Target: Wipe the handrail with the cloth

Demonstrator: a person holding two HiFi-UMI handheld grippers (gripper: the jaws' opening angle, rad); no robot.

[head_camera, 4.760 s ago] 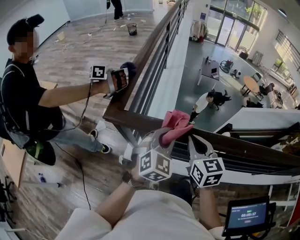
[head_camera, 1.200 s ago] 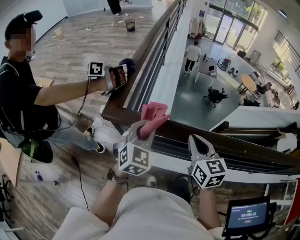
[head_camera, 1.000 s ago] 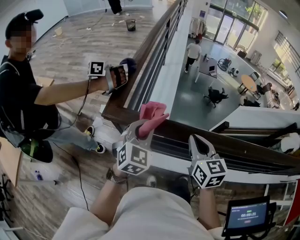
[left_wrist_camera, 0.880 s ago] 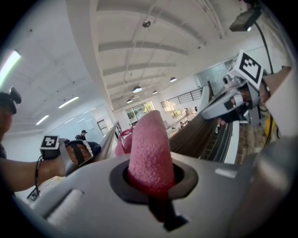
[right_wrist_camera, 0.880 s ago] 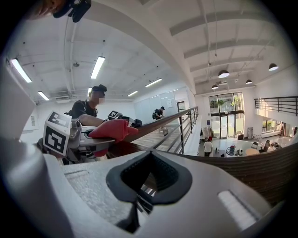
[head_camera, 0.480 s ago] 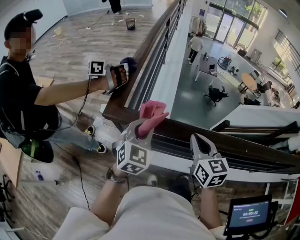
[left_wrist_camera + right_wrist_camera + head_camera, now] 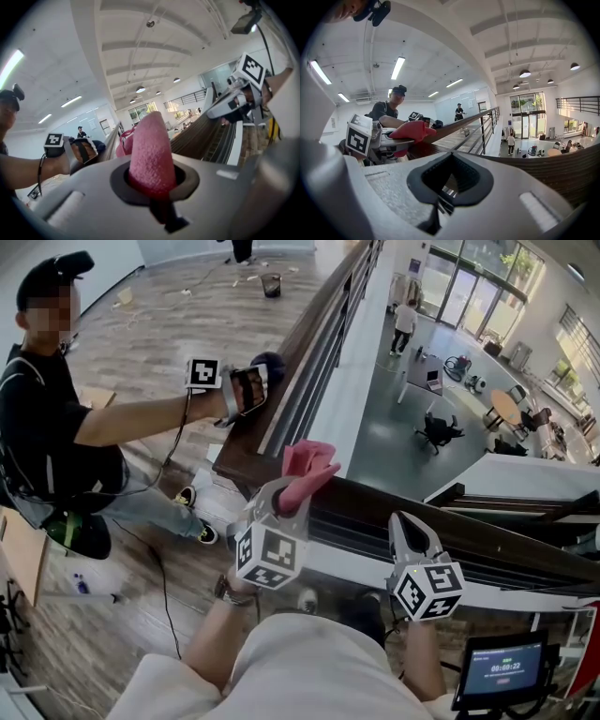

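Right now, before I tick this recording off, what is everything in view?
Handrail: one, brown wood, across the front, cornering away.
Cloth: one, pink, at the rail corner.
Other person: one, in black, seated left, own gripper on the far rail.
Bin: one, dark, far floor.
Screen: one, black, lower right.
Left gripper: grey, shut on the cloth.
Right gripper: grey, shut, empty, before the rail.
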